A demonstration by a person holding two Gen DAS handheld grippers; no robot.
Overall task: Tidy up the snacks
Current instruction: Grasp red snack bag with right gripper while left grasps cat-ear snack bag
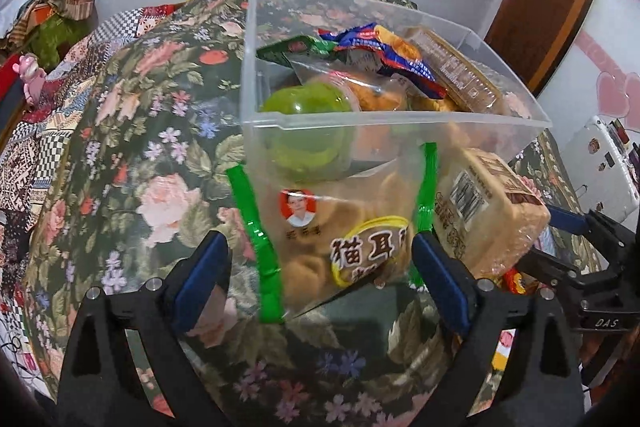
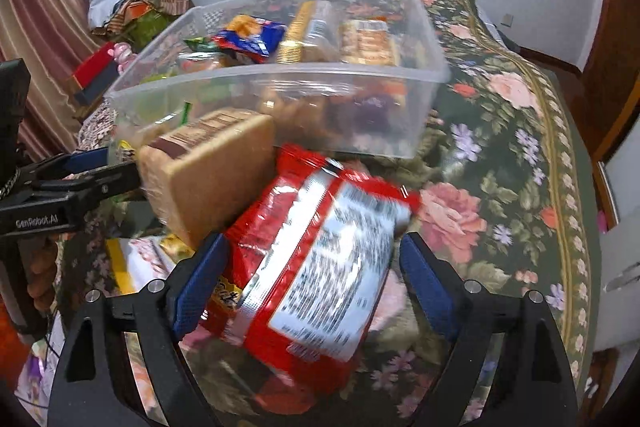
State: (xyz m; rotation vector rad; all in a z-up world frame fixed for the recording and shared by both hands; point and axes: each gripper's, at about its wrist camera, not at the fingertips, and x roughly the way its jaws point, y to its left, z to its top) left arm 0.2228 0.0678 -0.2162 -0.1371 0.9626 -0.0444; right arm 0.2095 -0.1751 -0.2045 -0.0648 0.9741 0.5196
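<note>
My red packet (image 2: 316, 267) is smeared with motion — its white label is unreadable and its lower end is hidden behind my right claw's (image 2: 316, 283) arm. The clear bin (image 1: 400, 123) fogs whatever lies behind its front wall — the green cup's (image 1: 308, 103) lower half is only a tint. The yellow and white wrappers (image 2: 132, 263) sit half hidden behind the tan cracker block (image 2: 216, 183), too cut off to name.
</note>
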